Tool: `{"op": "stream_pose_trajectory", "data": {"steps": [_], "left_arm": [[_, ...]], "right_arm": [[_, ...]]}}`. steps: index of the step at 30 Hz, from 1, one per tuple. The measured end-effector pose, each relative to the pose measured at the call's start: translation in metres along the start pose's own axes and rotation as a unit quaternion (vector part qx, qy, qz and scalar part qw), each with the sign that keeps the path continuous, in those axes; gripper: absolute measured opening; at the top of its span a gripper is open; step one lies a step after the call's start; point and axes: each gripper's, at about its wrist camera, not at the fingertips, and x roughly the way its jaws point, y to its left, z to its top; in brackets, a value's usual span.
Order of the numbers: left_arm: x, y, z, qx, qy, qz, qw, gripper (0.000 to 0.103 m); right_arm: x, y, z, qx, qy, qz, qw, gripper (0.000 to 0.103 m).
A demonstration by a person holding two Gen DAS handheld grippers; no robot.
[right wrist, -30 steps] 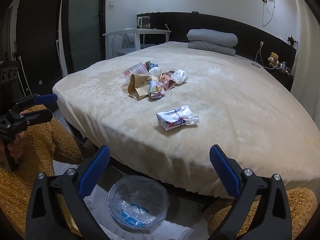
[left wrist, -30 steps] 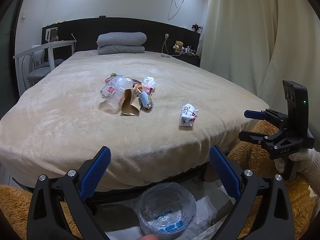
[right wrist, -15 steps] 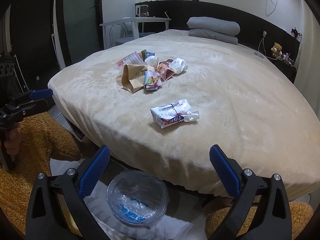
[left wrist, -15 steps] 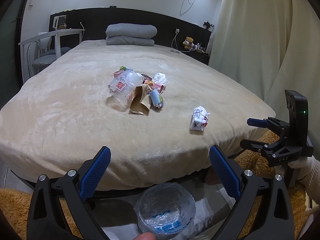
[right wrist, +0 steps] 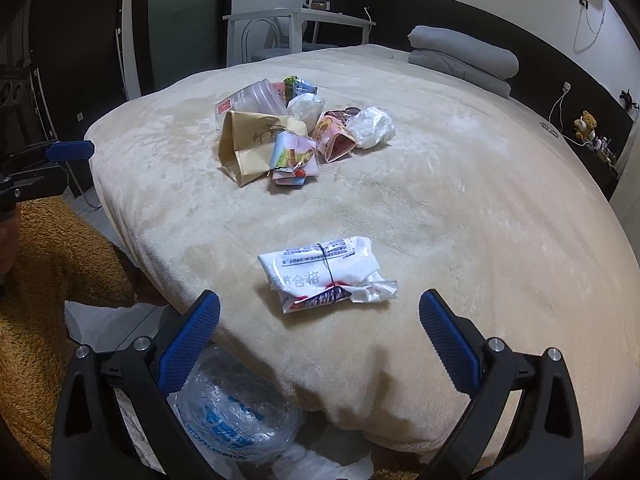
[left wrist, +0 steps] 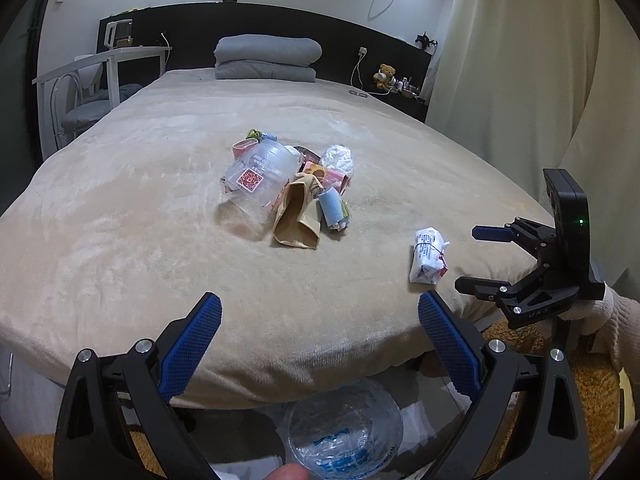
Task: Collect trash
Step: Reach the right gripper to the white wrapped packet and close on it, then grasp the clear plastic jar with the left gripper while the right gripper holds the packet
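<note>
Left of the white wrapper [right wrist: 326, 274], farther up the bed [right wrist: 460, 208], one trash pile [right wrist: 296, 132] holds roughly seven pieces. My left gripper [left wrist: 318, 344] and right gripper [right wrist: 320, 340] both gape, empty. The one wrapper looks light, crinkly, slippery; I'd pinch its tied middle.

The left wrist view looks from the foot of the bed [left wrist: 120, 240] toward the headboard [left wrist: 280, 20], low and close to the edge. The right wrist view faces diagonally across from the foot's right corner, nearer. Both share the trash pile [left wrist: 288, 192] [right wrist: 288, 132] and white wrapper [left wrist: 427, 255] [right wrist: 326, 274].
</note>
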Motion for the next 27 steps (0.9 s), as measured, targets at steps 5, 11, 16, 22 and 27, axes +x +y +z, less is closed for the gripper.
{"op": "stream_pose_trajectory", "data": {"steps": [5,11,16,22,27], "left_arm": [[0.014,0.003,0.011,0.000,0.005,-0.001,1.0000,0.097],[0.024,0.004,0.016,0.000,0.013,-0.003,0.9999,0.097],[0.029,0.004,0.016,0.007,0.018,-0.003,0.9998,0.097],[0.030,0.007,0.017,0.003,0.020,-0.002,0.9998,0.097],[0.030,0.008,0.018,0.004,0.017,0.000,0.9998,0.097]], "right_arm": [[0.020,-0.009,0.012,-0.012,0.008,0.016,1.000,0.099],[0.041,-0.014,0.020,-0.029,0.028,0.033,0.999,0.098],[0.050,-0.013,0.022,-0.048,0.037,0.041,0.997,0.079],[0.046,-0.013,0.024,-0.047,0.029,0.041,0.998,0.070],[0.041,-0.014,0.024,-0.042,0.022,0.038,0.998,0.069]]}}
